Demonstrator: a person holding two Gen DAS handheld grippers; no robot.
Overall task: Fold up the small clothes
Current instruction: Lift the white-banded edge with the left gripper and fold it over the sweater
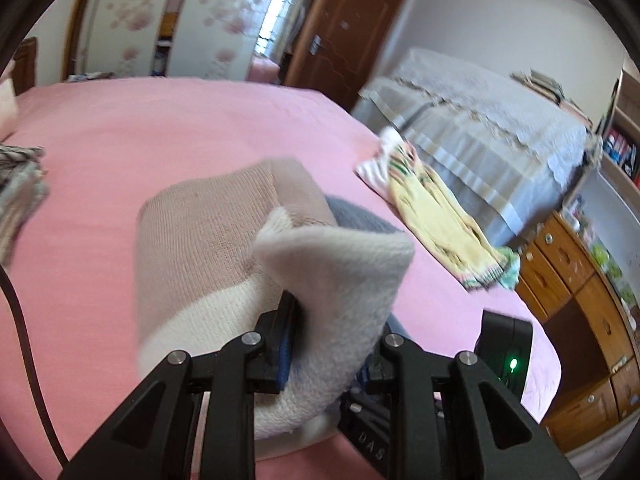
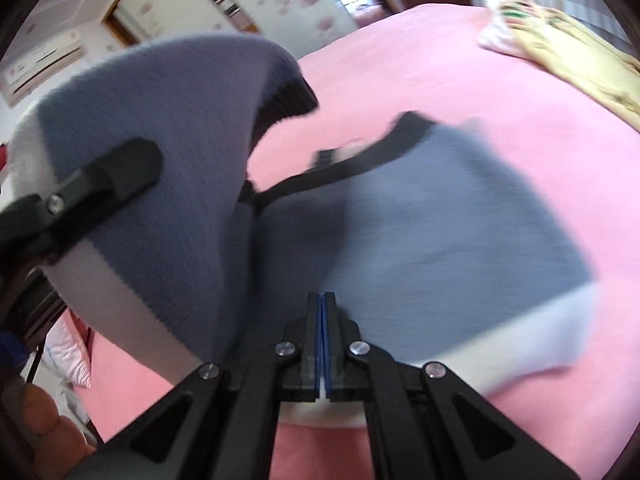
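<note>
Garment (image 1: 208, 248): soft knit, grey-blue, beige and white, light and limp, lifted above the pink bedspread (image 1: 120, 128). Left gripper (image 1: 332, 336) clamps a thick white fold; right gripper (image 2: 323, 344) is fully closed, pinching the white hem. Grip edges or hems; judged prone to sagging.
</note>
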